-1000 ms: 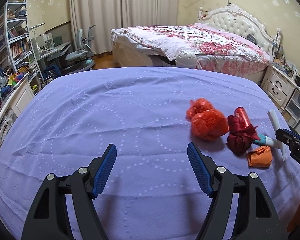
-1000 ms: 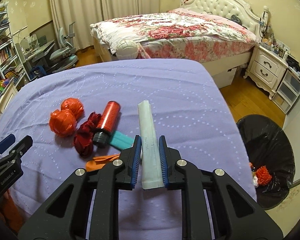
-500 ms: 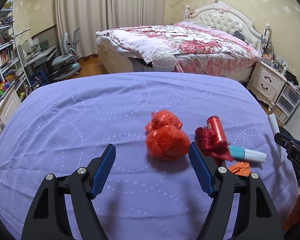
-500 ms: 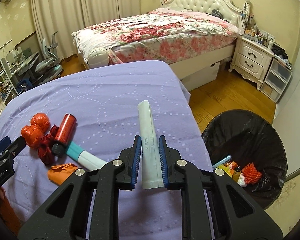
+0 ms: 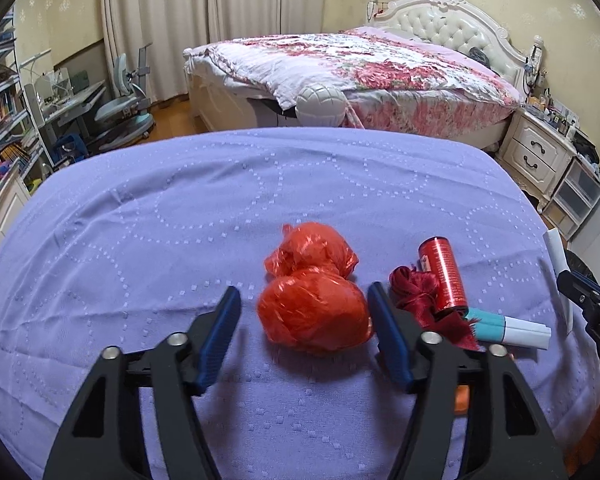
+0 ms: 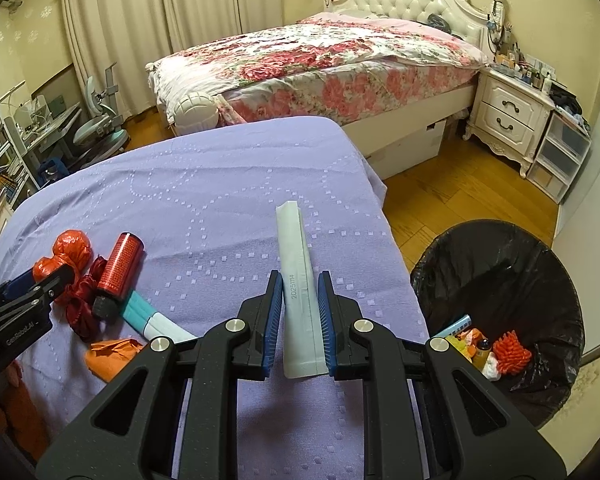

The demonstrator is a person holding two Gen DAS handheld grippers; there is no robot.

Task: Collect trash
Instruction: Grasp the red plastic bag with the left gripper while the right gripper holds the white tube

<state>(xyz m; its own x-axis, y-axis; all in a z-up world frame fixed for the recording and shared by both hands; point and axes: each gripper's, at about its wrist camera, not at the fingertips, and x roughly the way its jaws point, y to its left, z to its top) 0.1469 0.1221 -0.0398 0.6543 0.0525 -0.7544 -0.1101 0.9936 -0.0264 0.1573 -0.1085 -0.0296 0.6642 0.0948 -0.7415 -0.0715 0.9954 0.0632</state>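
Observation:
My right gripper (image 6: 299,286) is shut on a long pale tube package (image 6: 296,264), held above the purple table's right edge. My left gripper (image 5: 304,300) is open, its jaws on either side of the nearer of two orange plastic-bag balls (image 5: 314,312), which lie on the purple cloth (image 5: 180,220). To the right lie a dark red ribbon bundle (image 5: 416,284), a red can (image 5: 442,272), a teal-and-white tube (image 5: 512,328) and an orange paper wad (image 6: 112,356). The black-lined bin (image 6: 500,312) stands on the floor to the right, with trash inside.
A floral bed (image 6: 320,56) stands behind the table. A white nightstand (image 6: 512,116) and plastic drawers (image 6: 560,156) are at the far right. A desk, chair (image 5: 124,100) and bookshelves (image 5: 0,112) are at the left. Wooden floor lies between table and bin.
My left gripper has moved right and forward until its open jaws flank the orange bag ball. My right gripper has carried the tube package right, toward the bin.

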